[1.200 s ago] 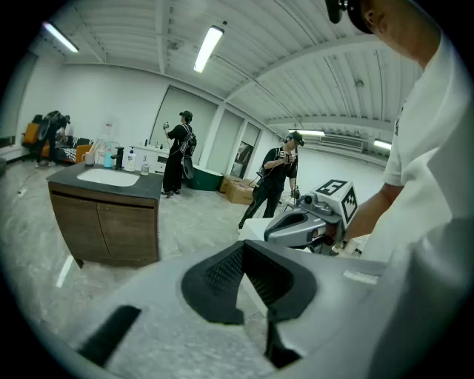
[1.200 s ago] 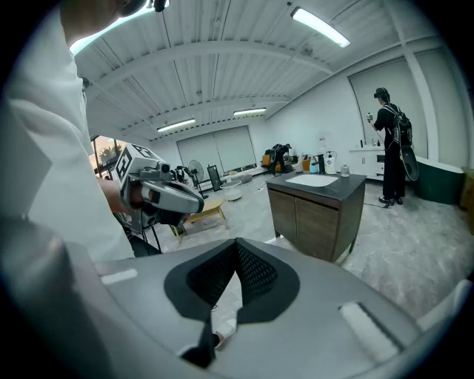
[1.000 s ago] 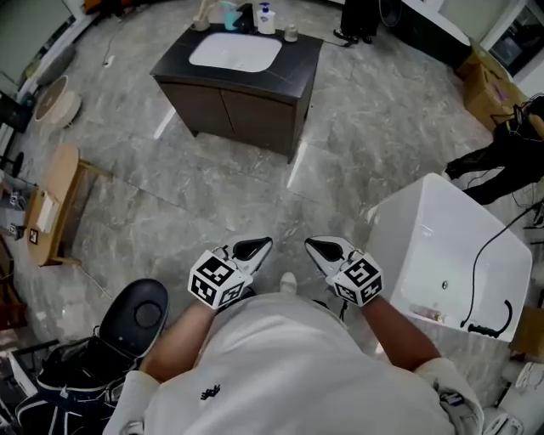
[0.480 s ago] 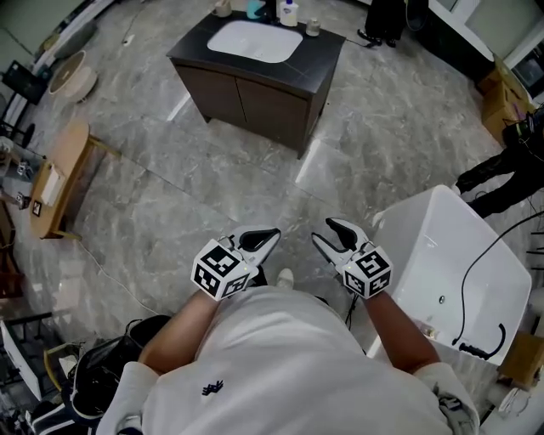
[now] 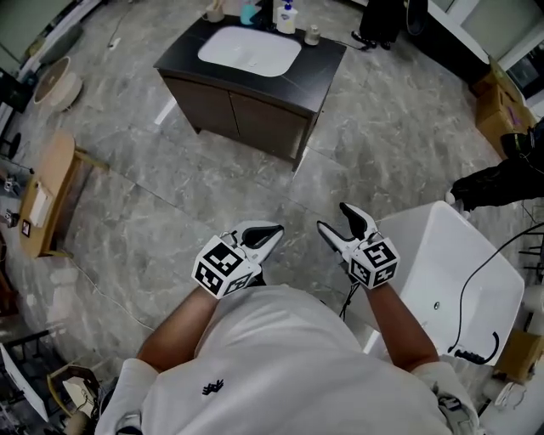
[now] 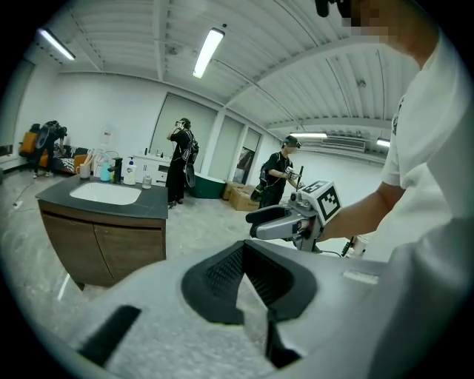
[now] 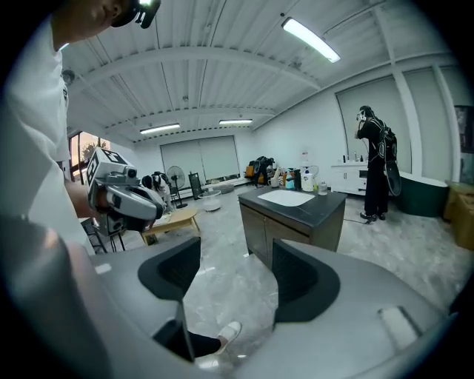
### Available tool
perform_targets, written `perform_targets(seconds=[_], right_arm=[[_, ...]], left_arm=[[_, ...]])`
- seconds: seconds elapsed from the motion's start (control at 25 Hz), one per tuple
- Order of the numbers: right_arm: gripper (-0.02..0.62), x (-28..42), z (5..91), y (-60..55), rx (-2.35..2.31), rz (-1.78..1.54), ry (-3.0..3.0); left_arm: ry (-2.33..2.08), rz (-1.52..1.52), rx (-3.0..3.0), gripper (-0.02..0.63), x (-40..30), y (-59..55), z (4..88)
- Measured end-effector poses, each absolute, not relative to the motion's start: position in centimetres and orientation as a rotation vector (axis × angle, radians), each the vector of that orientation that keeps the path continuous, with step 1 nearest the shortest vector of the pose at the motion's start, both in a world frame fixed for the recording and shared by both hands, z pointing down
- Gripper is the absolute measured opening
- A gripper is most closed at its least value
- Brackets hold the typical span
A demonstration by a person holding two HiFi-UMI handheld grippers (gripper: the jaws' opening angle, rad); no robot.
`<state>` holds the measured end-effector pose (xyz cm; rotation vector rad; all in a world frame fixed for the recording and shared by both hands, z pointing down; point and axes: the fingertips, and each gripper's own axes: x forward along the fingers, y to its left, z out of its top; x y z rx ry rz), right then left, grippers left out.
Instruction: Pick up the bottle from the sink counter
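The bottle (image 5: pixel 286 17), white with a blue label, stands among other small items at the back of the dark sink counter (image 5: pixel 319 59), beside the white basin (image 5: pixel 249 51). It is far across the floor from both grippers. It also shows small in the left gripper view, bottle (image 6: pixel 129 172), and in the right gripper view, bottle (image 7: pixel 306 179). My left gripper (image 5: pixel 270 231) is held at waist height with its jaws shut and empty. My right gripper (image 5: pixel 336 218) hangs beside it, its jaws opening with nothing between them.
A white tub (image 5: pixel 459 272) with a black cable stands close on the right. A low wooden bench (image 5: pixel 42 200) is at the left. Cardboard boxes (image 5: pixel 501 85) lie far right. Two people (image 6: pixel 180 159) (image 6: pixel 280 172) stand beyond the counter. Grey stone floor lies between me and the counter.
The right gripper's jaws have spread apart from shut. Both grippers have risen slightly toward the counter. The left gripper stays shut.
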<state>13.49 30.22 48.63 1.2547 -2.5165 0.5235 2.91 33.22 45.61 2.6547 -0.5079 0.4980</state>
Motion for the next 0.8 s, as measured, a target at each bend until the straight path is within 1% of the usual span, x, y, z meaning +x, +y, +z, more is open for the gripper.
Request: perform_targets(seconds=[0.36,0.8], right_arm=[[0.316,10.4,48.3,16.1,1.316,0.519,-2.448],[0.311,9.8,47.9,3.7,1.386,0.464,-2.386]], left_arm=[[-0.395,0.504,2.698,0.006,-0.7,20.8,44.1],[-0.410,0.464,2.695,0.006,-4.2,10.5,43.6]])
